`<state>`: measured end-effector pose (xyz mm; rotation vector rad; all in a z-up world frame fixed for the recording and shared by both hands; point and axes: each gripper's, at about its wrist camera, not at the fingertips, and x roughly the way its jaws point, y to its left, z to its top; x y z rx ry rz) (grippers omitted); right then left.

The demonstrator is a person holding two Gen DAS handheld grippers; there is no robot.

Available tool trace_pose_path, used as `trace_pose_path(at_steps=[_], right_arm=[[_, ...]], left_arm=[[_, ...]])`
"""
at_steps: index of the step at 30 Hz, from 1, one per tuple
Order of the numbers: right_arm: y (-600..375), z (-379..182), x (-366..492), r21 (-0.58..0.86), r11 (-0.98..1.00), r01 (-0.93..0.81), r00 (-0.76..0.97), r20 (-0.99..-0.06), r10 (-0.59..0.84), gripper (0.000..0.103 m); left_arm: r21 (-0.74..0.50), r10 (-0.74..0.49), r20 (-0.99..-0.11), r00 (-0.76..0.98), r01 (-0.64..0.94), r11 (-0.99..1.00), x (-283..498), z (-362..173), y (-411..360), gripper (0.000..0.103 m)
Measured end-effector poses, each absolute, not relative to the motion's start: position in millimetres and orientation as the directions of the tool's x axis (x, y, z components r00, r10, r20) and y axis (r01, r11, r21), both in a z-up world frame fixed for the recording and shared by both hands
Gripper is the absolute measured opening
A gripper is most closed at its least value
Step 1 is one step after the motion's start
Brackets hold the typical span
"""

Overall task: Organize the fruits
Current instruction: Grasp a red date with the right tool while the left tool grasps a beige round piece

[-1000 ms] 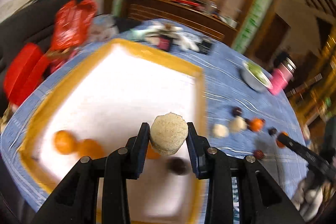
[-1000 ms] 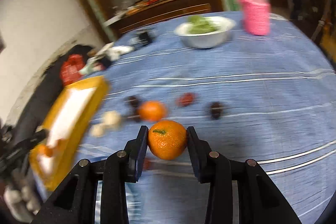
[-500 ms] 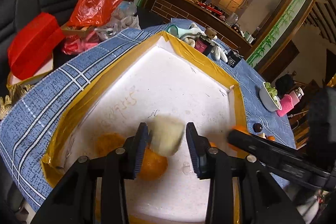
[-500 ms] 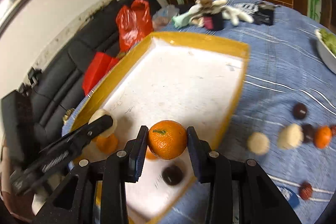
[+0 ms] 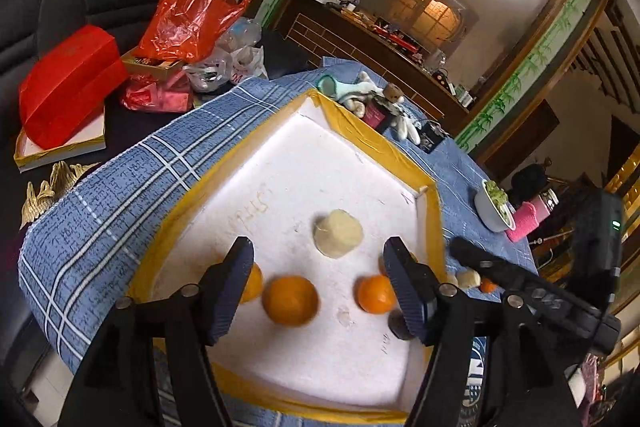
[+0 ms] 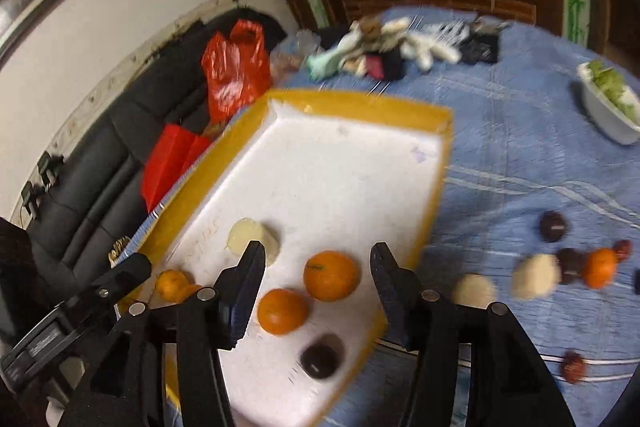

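A white foam tray with a yellow taped rim (image 5: 372, 137) (image 6: 360, 107) lies on the blue tablecloth. My left gripper (image 5: 320, 287) is open and empty above the tray. A pale round fruit (image 5: 338, 233) (image 6: 252, 237) lies in the tray beyond it, with oranges (image 5: 290, 301) nearby. My right gripper (image 6: 316, 291) is open and empty. An orange (image 6: 331, 275) lies in the tray between its fingers, beside another orange (image 6: 282, 311) and a dark fruit (image 6: 320, 359). More pale, dark and orange fruits (image 6: 536, 275) lie on the cloth right of the tray.
A white bowl of greens (image 6: 612, 103) (image 5: 494, 211) and a pink cup (image 5: 522, 225) stand on the table's far right. Gloves and small items (image 6: 400, 47) are piled behind the tray. Red bags (image 5: 192, 19) lie on a black sofa beyond the table edge.
Both grippers have opened. The left one let go of the pale fruit and the right one let go of the orange; both fruits now lie in the tray.
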<state>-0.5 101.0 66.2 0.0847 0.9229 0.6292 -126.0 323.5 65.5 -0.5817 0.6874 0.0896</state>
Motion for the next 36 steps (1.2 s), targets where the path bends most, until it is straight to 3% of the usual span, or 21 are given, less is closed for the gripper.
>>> trace_pose_path(at_steps=[5,12,22,23,26,36], right_arm=[[27,86,-28,0.275,0.868,-0.413,0.548,-0.686,0.478,0.06],[-69,57,-41,0.269,0.925,-0.267,0.543,-0.751,0.376,0.061],[-63,14,-35,0.152,0.944,-0.291,0.523,-0.801,0.291,0.06],[-63,11,-34,0.158,0.942,-0.295,0.519,-0.801,0.297,0.058],[-62,7,-32,0.119,0.941,-0.316,0.533,-0.799,0.279,0.033],[-87,8,-32,0.263,0.916,-0.302,0.541,-0.744,0.392,0.031]], left_arm=[[-0.455,-0.119,-0.605,0.787,-0.22,0.863,-134,82,300,0.067],[-0.406,-0.182,-0.616,0.766,-0.112,0.907,-127,92,240,0.072],[-0.244,-0.186,-0.697,0.692,0.015,0.97,-101,83,159,0.072],[-0.226,-0.181,-0.703,0.688,0.025,0.974,-96,81,151,0.072],[-0.182,-0.172,-0.717,0.676,0.057,0.982,-74,76,129,0.072],[-0.104,-0.193,-0.756,0.625,0.177,0.979,2,41,72,0.071]])
